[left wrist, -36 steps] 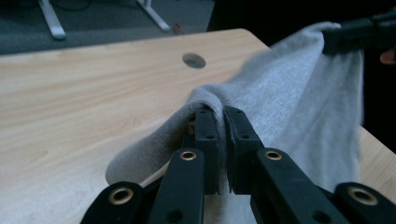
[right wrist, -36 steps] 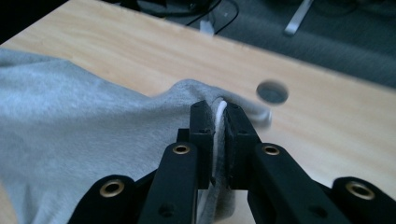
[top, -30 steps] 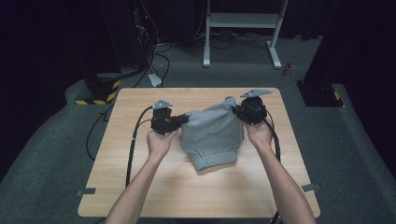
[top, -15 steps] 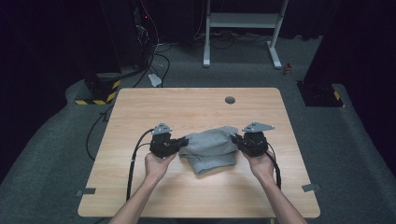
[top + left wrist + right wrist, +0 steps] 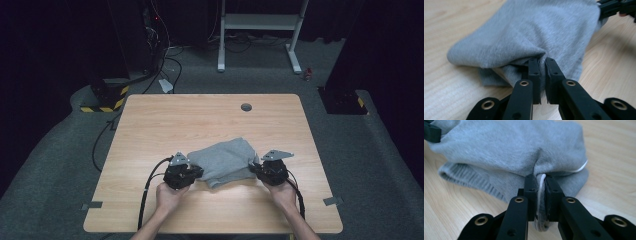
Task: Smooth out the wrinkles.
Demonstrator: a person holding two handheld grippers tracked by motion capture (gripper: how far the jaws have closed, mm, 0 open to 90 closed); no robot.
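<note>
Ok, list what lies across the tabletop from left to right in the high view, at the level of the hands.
Black cable → left gripper, jaws shut on the cloth → folded grey cloth → right gripper, jaws shut on the cloth's other end → its cable.

— Count for the table, please.
— One wooden table (image 5: 150, 125). One grey garment (image 5: 225, 160) on it, folded. One round grommet (image 5: 246, 107) in the tabletop.
— Tools?
— Two grippers: left gripper (image 5: 192, 172), right gripper (image 5: 256, 169). Two hands, one on each.
— Beyond the table?
— One white frame (image 5: 260, 22), one black-and-yellow striped block (image 5: 102, 102).
</note>
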